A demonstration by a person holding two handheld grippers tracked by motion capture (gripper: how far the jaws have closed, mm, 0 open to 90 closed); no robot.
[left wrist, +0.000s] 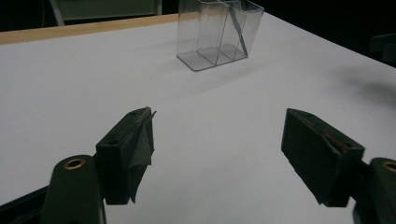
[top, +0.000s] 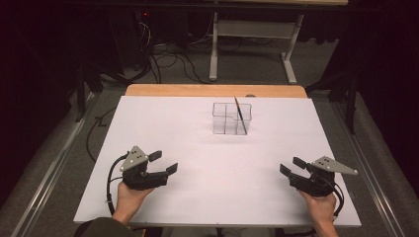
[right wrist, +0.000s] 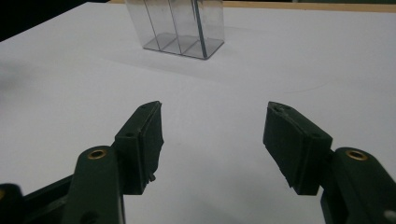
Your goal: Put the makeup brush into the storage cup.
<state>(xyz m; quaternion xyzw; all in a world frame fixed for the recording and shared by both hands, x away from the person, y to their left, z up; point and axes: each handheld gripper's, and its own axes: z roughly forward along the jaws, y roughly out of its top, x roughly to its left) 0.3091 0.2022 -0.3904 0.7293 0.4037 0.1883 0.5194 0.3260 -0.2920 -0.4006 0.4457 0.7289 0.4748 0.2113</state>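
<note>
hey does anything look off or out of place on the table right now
Little stands out. The clear divided holder stands upright on the white table, with one thin dark stick leaning in it. The left tongs' pad has a frayed, lifting edge. Both tongs are open, the right tongs too.

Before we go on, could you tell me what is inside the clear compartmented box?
The clear box holds one thin dark stick leaning in its right-hand compartment; the other compartments look empty. Its walls hide nothing.

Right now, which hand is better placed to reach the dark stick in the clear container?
Probably the right. The dark stick leans in the right-hand end of the clear container, on the right tool's side. Both tools are open and empty; the left tool would have to reach across the container.
</note>
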